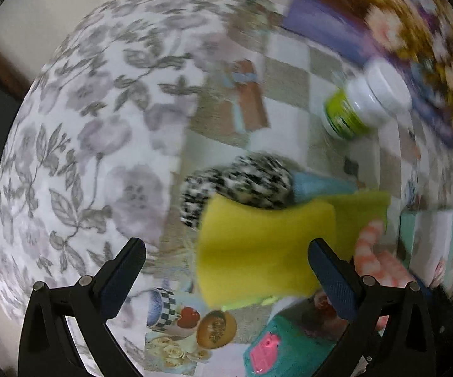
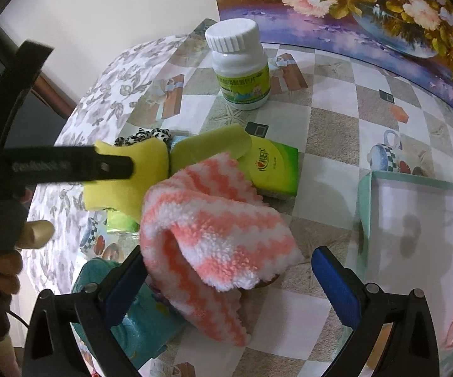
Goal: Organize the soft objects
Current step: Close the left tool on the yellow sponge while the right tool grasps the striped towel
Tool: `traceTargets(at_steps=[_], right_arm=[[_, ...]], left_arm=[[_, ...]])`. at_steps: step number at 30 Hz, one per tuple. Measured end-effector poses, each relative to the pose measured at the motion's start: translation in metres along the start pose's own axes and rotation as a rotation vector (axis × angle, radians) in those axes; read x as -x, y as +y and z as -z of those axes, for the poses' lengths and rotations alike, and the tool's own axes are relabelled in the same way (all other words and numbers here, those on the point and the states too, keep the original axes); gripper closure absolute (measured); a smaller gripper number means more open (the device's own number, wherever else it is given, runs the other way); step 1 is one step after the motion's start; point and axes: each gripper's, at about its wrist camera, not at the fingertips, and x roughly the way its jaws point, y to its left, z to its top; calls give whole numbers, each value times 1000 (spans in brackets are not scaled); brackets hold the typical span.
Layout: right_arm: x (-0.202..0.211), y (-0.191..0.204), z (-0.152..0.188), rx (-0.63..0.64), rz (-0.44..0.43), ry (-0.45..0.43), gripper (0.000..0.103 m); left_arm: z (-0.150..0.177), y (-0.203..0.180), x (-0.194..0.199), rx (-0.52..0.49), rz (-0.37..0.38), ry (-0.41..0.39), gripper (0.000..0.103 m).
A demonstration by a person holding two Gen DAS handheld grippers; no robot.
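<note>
Yellow foam, in the form of a sponge (image 1: pixel 267 248), is seen in the left wrist view lying between the spread fingers of the left hand-held gripper (image 1: pixel 226 251), nearer the right-hand finger than the other; this view is blurred, and whether either finger touches the sponge cannot be told from it. In the right wrist view the same sponge (image 2: pixel 126 182) is crossed by a black finger of the left hand-held gripper (image 2: pixel 113 166), which reaches in from the left over its near edge. Behind the sponge a black-and-white speckled soft item (image 1: pixel 242 185) is seen, and beside that a pale blue piece (image 1: pixel 317 185). A pink-and-white striped fluffy cloth (image 2: pixel 213 235) lies heaped on the desk (image 2: pixel 330 125), just in front of the right hand-held gripper (image 2: pixel 229 264), whose blue-padded fingers are spread wide; the cloth rests against the left-hand finger and is well clear of the right-hand one. Touching the far side of the cloth a green tissue pack (image 2: pixel 273 166) is found, with a yellow-green foam pad (image 2: pixel 213 144) lying over it. Farther back a white bottle (image 2: pixel 239 66) with a green label stands upright. To the right an open, pale box (image 2: pixel 421 229) is set on the desk, apart from the cloth
</note>
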Motion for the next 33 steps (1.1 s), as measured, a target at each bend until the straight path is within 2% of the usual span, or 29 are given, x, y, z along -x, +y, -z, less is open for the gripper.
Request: traceTargets(at_steps=[4, 11, 13, 19, 21, 26, 33], right_arm=[[-1, -2, 0, -8, 2, 6, 0], [-5, -3, 0, -20, -4, 13, 0], [-6, -3, 0, -21, -12, 15, 0], [-7, -2, 0, -25, -31, 16, 0], [-5, -2, -1, -28, -44, 10, 0], [-3, -1, -1, -25, -63, 0, 0], [-4, -4, 0, -39, -90, -8, 0]], left_arm=[[1, 32, -5, 133, 91, -28, 0], [11, 51, -19, 199, 232, -38, 1], [15, 55, -21, 207, 261, -35, 4], [28, 66, -27, 260, 410, -14, 31], [33, 64, -23, 264, 429, -18, 40], [45, 64, -17, 303, 452, -40, 47], [62, 64, -8, 392, 494, -114, 57]])
